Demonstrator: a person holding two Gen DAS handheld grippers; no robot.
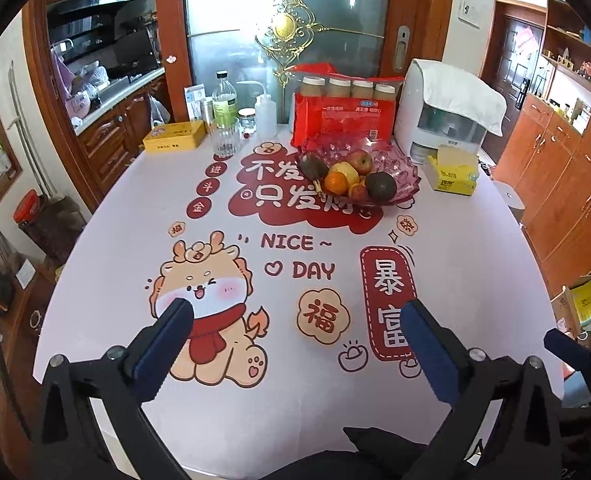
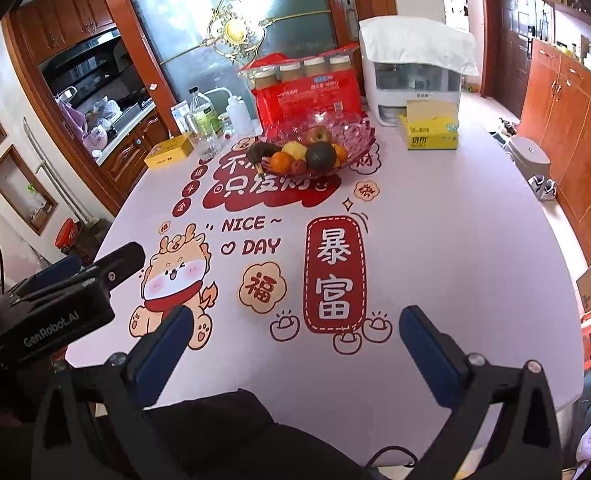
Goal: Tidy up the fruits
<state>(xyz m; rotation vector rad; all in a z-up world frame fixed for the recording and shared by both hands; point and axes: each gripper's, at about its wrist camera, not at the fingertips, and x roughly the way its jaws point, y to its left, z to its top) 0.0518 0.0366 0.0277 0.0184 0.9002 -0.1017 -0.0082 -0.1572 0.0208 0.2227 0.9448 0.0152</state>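
Observation:
A pink glass fruit bowl (image 1: pixel 405 168) (image 2: pixel 359 136) stands at the far middle of the table. In it lie a red apple (image 1: pixel 360 161), an orange (image 1: pixel 335 182) (image 2: pixel 281 161), a dark avocado (image 1: pixel 380 186) (image 2: pixel 320 156), a yellow fruit (image 1: pixel 345 171) and a blackened banana (image 1: pixel 313 168) (image 2: pixel 260 151). My left gripper (image 1: pixel 295 312) hangs open over the near table, far from the bowl, nothing between its blue pads. My right gripper (image 2: pixel 295 316) is open too, empty, above the near edge. The left gripper's body (image 2: pixel 55 304) shows at the left of the right wrist view.
Behind the bowl stand a red bag of bottles (image 1: pixel 345 108), a white appliance under a cloth (image 1: pixel 447 112), a yellow tissue box (image 1: pixel 453 174), a yellow tin (image 1: pixel 174 136), a glass (image 1: pixel 225 140) and bottles (image 1: pixel 224 100). A printed cloth (image 1: pixel 287 256) covers the table.

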